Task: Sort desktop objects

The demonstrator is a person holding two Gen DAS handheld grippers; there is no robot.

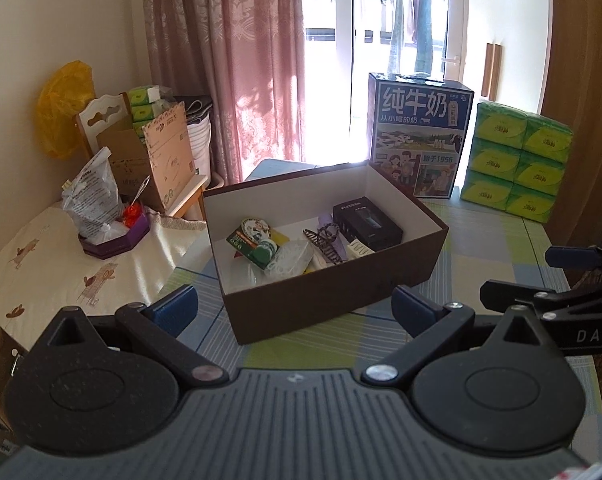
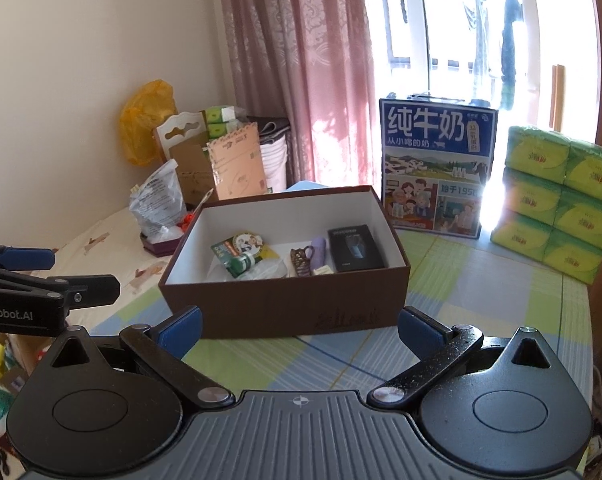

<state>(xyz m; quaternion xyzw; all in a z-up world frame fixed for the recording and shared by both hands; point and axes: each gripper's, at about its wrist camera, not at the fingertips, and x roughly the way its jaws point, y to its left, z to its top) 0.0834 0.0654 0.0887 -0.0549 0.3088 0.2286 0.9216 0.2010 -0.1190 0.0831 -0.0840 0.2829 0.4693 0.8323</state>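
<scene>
An open brown box (image 1: pixel 313 304) with a white inside stands on the checked tablecloth (image 1: pixel 481 248); it also shows in the right wrist view (image 2: pixel 285 304). Inside lie a black case (image 1: pixel 367 222), a green bottle (image 1: pixel 257 248), a hair claw (image 1: pixel 327 242), a purple item (image 2: pixel 320 249) and clear plastic. My left gripper (image 1: pixel 295 310) is open and empty, just in front of the box. My right gripper (image 2: pixel 299 328) is open and empty, also before the box. Each gripper shows at the edge of the other's view.
A blue milk carton box (image 1: pixel 419 140) and a stack of green tissue packs (image 1: pixel 517 156) stand behind the brown box. To the left, a purple dish with a plastic bag (image 1: pixel 113 236) lies on a cream cloth, beside cardboard boxes (image 1: pixel 161 156).
</scene>
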